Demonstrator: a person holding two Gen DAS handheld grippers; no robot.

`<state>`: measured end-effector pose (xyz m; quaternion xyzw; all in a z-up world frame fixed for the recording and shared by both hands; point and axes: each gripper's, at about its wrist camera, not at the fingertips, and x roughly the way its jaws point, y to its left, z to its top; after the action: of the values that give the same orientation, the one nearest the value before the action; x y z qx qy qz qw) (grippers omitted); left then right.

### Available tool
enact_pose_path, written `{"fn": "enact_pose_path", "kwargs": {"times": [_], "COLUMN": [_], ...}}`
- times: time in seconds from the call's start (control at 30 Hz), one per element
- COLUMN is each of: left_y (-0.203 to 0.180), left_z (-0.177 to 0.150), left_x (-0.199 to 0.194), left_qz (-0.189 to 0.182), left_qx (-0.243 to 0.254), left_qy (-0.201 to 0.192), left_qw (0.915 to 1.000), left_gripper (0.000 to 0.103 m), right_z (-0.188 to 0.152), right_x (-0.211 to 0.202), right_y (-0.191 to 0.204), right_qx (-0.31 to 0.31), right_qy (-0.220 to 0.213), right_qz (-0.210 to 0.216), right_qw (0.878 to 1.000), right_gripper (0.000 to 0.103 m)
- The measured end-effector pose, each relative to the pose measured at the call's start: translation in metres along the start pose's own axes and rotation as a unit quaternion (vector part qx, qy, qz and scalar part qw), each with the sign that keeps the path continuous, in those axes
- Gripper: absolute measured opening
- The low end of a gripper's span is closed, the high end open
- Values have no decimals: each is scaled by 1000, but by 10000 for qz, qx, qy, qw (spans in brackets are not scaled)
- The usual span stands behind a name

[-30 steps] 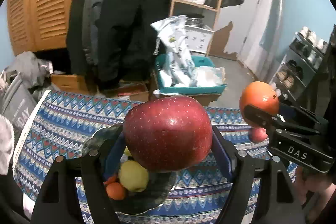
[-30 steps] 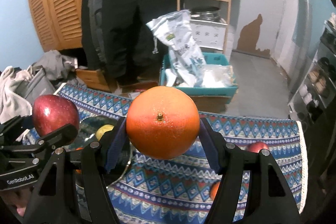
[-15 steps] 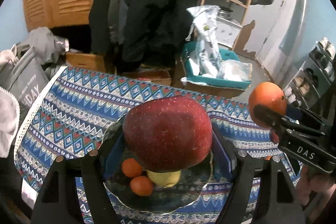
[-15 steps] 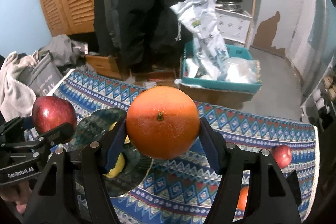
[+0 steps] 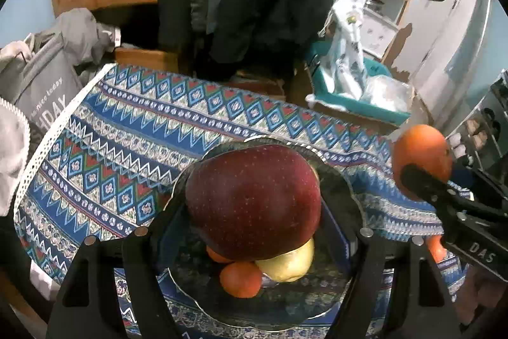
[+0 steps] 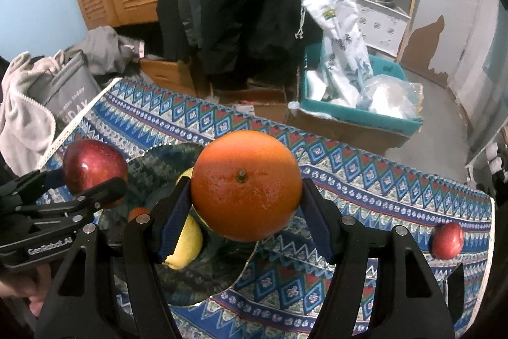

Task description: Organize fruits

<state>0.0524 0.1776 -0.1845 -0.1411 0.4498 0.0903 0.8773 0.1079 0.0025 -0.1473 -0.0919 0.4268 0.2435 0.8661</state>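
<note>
We see the left gripper clamped on a red apple, held over the plate with its small fruit. Our right gripper grips the orange above the plate's right edge.

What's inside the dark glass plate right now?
In the plate: a yellow fruit and two small orange fruits, one mostly hidden. The held red apple covers the plate's middle, so more may be there.

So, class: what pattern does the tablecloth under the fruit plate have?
Blue tablecloth with zigzag and diamond bands; clearest in the right wrist view.
</note>
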Motion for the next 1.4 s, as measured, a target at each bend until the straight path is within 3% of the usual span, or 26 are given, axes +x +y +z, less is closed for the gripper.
{"fn": "enact_pose_path", "kwargs": {"times": [0.47, 0.8, 0.97, 1.17, 1.4], "left_y": [10, 19, 18, 18, 18], "left_z": [-10, -25, -26, -19, -20], "left_x": [32, 58, 57, 45, 41], "left_qz": [65, 91, 209, 155, 225], "left_qx": [-148, -452, -432, -373, -313], "left_qy": [484, 1130, 1181, 891, 873], "left_qw": [9987, 9925, 9918, 9952, 9954], "left_gripper": [79, 79, 79, 83, 83], "right_z": [-16, -22, -22, -24, -30], "right_x": [34, 46, 49, 55, 66], "right_y": [6, 5, 5, 4, 7], "right_qx": [-86, -19, 6, 60, 40], "right_qy": [350, 548, 607, 711, 887], "right_qz": [73, 145, 186, 255, 297], "right_qw": [9993, 9984, 9980, 9971, 9956], "right_gripper": [68, 68, 68, 68, 68]}}
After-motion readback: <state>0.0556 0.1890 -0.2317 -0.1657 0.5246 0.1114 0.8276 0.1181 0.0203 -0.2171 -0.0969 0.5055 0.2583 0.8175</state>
